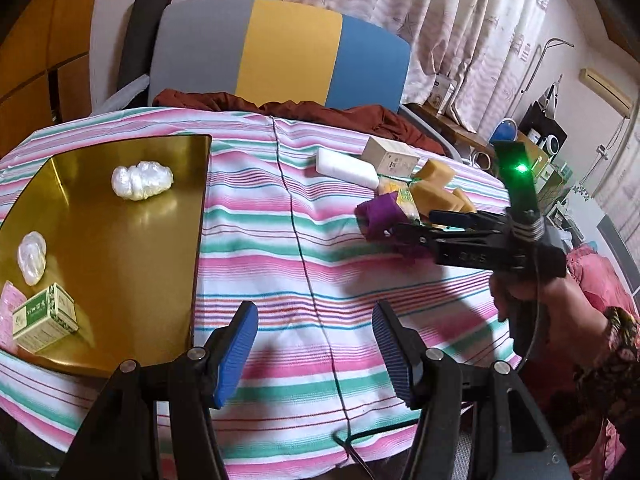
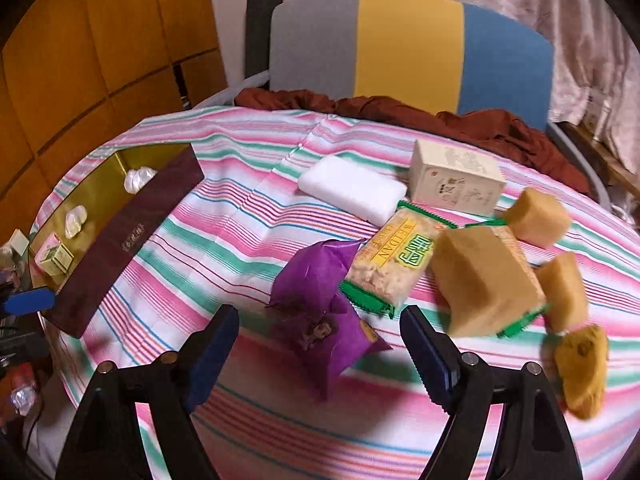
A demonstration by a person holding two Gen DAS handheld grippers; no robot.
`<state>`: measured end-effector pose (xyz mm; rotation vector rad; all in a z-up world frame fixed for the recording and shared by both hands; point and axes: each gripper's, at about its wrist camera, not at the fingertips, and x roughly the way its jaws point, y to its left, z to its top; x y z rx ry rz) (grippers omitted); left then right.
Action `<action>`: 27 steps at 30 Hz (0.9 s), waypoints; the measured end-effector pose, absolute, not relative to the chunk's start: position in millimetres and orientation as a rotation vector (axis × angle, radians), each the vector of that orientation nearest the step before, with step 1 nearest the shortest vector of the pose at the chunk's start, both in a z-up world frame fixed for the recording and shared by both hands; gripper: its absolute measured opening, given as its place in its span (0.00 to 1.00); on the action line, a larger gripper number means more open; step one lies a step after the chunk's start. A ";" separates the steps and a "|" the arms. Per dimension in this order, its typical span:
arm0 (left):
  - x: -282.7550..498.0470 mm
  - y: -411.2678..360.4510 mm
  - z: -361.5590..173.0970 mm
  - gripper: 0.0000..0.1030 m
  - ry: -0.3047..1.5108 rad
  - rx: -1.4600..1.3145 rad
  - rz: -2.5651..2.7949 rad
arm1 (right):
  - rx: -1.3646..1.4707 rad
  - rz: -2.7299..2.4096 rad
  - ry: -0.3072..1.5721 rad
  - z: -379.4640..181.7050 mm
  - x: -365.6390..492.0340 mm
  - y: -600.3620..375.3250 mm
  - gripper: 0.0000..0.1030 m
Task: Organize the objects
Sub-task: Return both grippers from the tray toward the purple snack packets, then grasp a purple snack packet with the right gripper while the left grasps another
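Left gripper (image 1: 316,350), jaws apart and empty, above the pink-and-green striped tablecloth (image 1: 280,240). Right gripper (image 2: 320,354), jaws apart, nothing pressed between the pads, poised just over the crumpled purple foil packet (image 2: 320,312). Beside the packet: a green-edged cracker pack (image 2: 394,264), tan sponge blocks (image 2: 480,284), a white soap-like bar (image 2: 352,190) and a cream carton (image 2: 456,178). The gold-lined tray (image 1: 120,240) holds two pearly wrapped lumps (image 1: 142,180) and a small green-and-cream box (image 1: 46,316).

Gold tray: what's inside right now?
Gold tray holds two white plastic-wrapped lumps, a green-and-cream box and a pink packet, partly cut off.
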<state>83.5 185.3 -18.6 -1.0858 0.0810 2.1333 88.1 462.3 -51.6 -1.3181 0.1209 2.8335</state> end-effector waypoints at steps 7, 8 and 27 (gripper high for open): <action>83.6 190.2 -20.5 0.59 0.087 -1.105 2.136 | -1.423 2.857 0.053 -71.1 72.3 460.5 0.60; 83.7 192.1 -20.9 0.59 0.092 -1.107 2.132 | -1.427 2.861 0.044 -72.5 71.8 460.4 0.59; 56.2 257.7 -36.3 0.59 0.078 -1.200 2.058 | -1.474 2.699 0.049 -74.2 111.5 493.2 0.54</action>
